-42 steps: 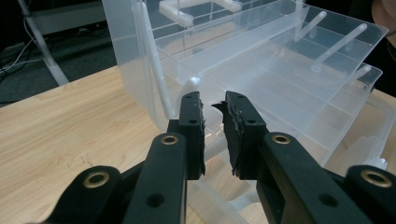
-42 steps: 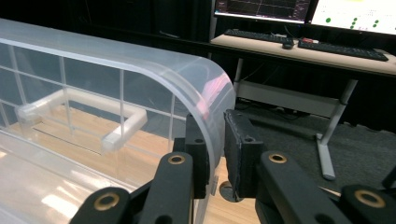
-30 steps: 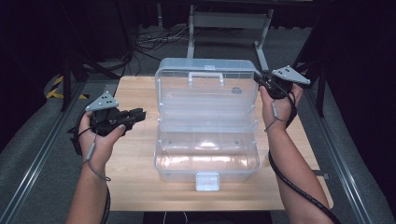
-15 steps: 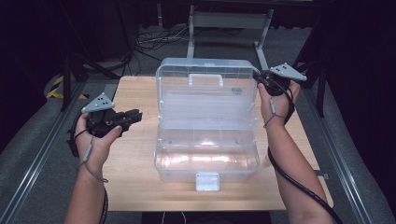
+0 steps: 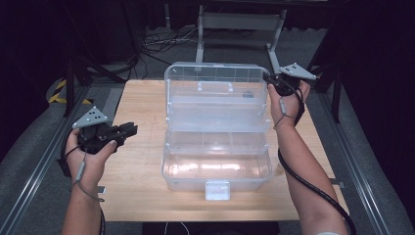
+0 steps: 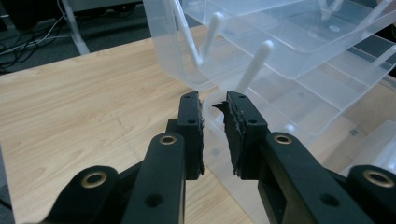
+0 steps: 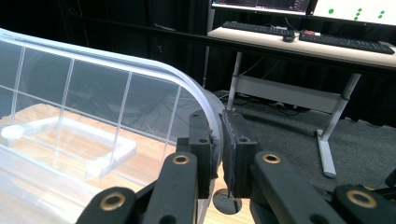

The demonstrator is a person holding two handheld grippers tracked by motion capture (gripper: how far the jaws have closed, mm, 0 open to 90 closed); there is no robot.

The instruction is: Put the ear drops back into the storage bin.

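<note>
left tool (image 5: 128,130) farther from box (image 5: 215,147)

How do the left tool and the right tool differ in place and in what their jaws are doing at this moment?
The left tool hovers over bare table, left of the clear box; the right tool is at the raised lid, at its far right corner. The left tool's jaws stand slightly apart, pinching nothing; the right tool's jaws pinch the lid's rim. Both are black, two-jawed, hand-held.

clear glossy plastic box (image 5: 218,127); matt wood table (image 5: 142,98)
</note>
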